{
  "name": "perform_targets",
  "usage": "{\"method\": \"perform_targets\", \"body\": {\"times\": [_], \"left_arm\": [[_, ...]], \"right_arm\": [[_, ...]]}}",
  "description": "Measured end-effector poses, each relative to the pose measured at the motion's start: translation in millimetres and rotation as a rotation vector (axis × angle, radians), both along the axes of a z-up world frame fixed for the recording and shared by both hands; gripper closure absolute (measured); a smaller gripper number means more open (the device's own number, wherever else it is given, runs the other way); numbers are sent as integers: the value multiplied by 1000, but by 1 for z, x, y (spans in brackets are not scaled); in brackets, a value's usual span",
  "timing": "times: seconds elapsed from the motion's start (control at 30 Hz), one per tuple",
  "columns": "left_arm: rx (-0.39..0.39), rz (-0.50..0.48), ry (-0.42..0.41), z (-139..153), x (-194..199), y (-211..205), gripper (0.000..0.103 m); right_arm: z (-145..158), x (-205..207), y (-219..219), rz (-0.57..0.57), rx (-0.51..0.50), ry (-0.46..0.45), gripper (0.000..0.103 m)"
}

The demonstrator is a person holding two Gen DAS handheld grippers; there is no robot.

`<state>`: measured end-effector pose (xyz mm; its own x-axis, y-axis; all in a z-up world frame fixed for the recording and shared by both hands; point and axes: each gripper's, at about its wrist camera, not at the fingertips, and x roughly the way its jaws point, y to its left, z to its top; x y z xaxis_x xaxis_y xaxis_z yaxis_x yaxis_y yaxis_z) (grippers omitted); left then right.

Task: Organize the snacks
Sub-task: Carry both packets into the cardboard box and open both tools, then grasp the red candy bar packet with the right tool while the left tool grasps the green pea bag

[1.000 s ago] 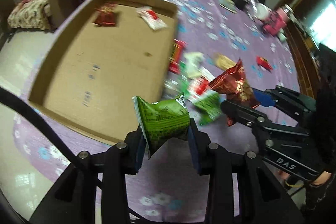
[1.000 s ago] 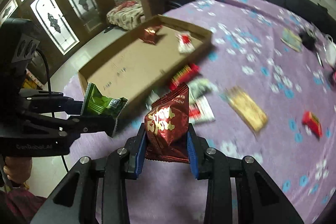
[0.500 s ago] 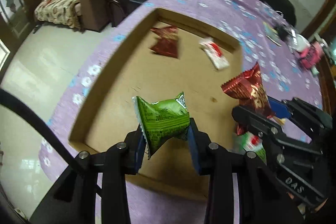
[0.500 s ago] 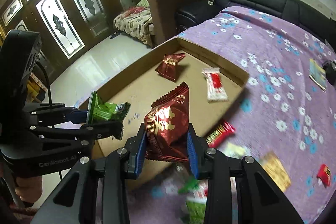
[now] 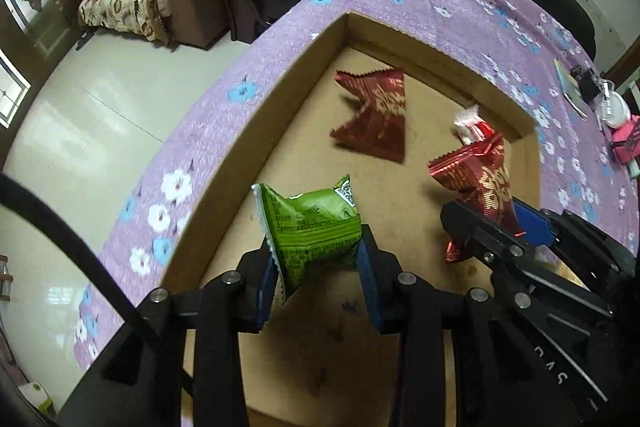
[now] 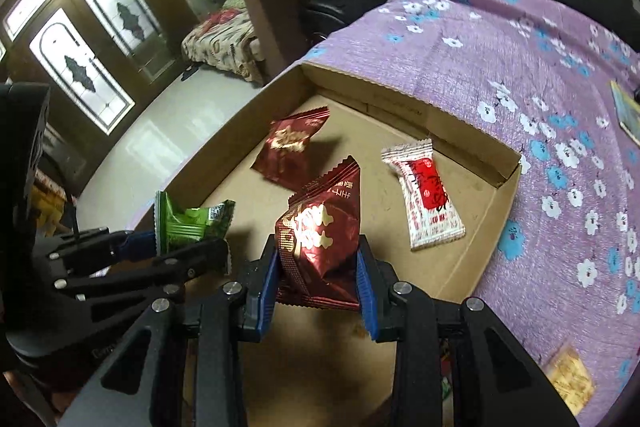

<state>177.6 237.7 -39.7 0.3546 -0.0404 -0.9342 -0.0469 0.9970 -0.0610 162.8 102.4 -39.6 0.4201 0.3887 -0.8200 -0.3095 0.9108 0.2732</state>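
**Two packets held over the cardboard tray**

While both tools hang above the shallow cardboard tray (image 5: 400,355), each has its blue pads pressed on a snack. The left tool (image 5: 318,281) grips a puffy green packet (image 5: 310,231) between its narrow-set pads, the crimped edge sticking up past the fingertips. The right tool (image 6: 316,277) holds a glossy dark red packet (image 6: 320,227) with gold print the same way, its serrated top pointing up.

Ahead of both tools, on the tray floor, lie a second dark red packet (image 6: 290,151), crumpled and foil-like, and a flat white and red packet (image 6: 426,199) to the right of it. The tray's low walls are plain brown corrugated board, resting on a purple flowered cloth (image 6: 500,47).

Seen from the left wrist, the right tool (image 5: 500,223) sits to the right with its red packet (image 5: 484,183) half covering the white one. Seen from the right wrist, the left tool (image 6: 188,243) comes in from the left with the green packet (image 6: 192,223); this view alone shows a tan packet (image 6: 568,383) lying on the cloth outside the tray, low on the right.
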Motion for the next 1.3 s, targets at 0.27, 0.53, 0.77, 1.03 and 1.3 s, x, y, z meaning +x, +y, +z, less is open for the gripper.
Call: {"method": "perform_targets", "body": {"times": [0.27, 0.53, 0.77, 1.03, 1.3], "left_arm": [[8, 10, 18, -10, 23, 4, 63], [44, 15, 23, -11, 31, 1, 59], [81, 38, 39, -12, 31, -1, 54], [144, 37, 63, -6, 20, -10, 37], [187, 111, 120, 1, -2, -15, 32]], "right_arm": [[-7, 10, 1, -16, -45, 11, 69], [-12, 13, 3, -14, -73, 22, 67], [-8, 14, -4, -32, -108, 17, 49], [7, -8, -16, -24, -127, 0, 43], [27, -40, -38, -25, -79, -48, 43]]}}
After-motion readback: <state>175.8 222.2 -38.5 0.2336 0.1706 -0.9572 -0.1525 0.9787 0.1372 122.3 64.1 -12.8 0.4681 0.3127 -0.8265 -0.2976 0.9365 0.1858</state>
